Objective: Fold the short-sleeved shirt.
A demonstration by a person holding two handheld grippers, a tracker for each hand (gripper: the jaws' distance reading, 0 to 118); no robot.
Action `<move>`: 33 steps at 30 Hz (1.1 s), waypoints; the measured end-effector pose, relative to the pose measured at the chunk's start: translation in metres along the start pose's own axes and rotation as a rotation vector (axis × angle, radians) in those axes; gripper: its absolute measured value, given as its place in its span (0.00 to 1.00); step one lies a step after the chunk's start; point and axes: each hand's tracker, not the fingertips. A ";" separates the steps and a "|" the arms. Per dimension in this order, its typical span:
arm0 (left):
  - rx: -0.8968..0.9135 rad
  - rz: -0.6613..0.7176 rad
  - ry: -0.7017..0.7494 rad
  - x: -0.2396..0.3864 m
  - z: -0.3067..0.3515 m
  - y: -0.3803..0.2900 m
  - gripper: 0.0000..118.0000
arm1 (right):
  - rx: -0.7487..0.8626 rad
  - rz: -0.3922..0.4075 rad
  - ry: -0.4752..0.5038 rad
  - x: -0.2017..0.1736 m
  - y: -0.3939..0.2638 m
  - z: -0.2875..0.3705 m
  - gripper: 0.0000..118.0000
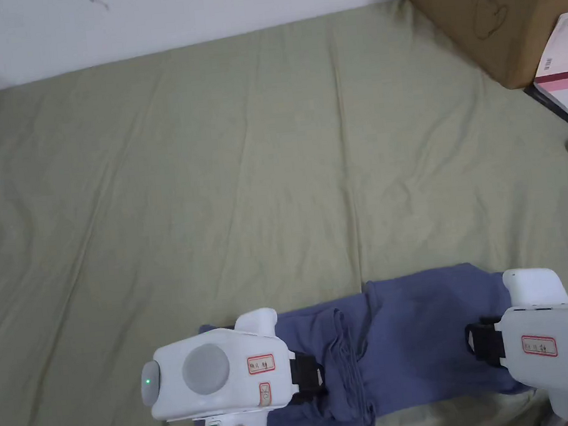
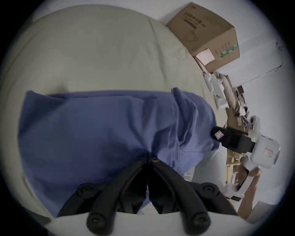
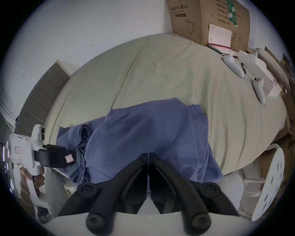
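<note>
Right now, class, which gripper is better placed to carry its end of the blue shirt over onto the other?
Probably the left gripper. It grips the bunched, narrower end of the shirt, while the right gripper holds the wider, flatter end, a steadier base to fold onto. Both are shut on cloth.

shirt [image 1: 408, 343] near edge hidden under both grippers | cardboard box [image 1: 495, 8] cut off at top edge

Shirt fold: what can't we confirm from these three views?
- Head view: shirt near edge cut off by the frame; both claw tips hidden behind their housings.
- Left gripper view: left claw grip depth hidden by cloth.
- Right gripper view: cloth under right claw hidden; layer count unclear.
</note>
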 end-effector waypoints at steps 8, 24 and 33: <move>-0.021 -0.114 0.025 0.034 -0.004 0.004 0.01 | -0.021 -0.010 -0.006 0.012 0.002 -0.008 0.02; 0.136 0.058 -0.322 -0.034 0.075 0.018 0.01 | -0.021 0.044 -0.018 -0.009 0.011 -0.004 0.02; 0.176 0.180 -0.222 -0.153 0.119 -0.016 0.43 | -0.028 0.097 -0.011 -0.037 0.021 -0.014 0.02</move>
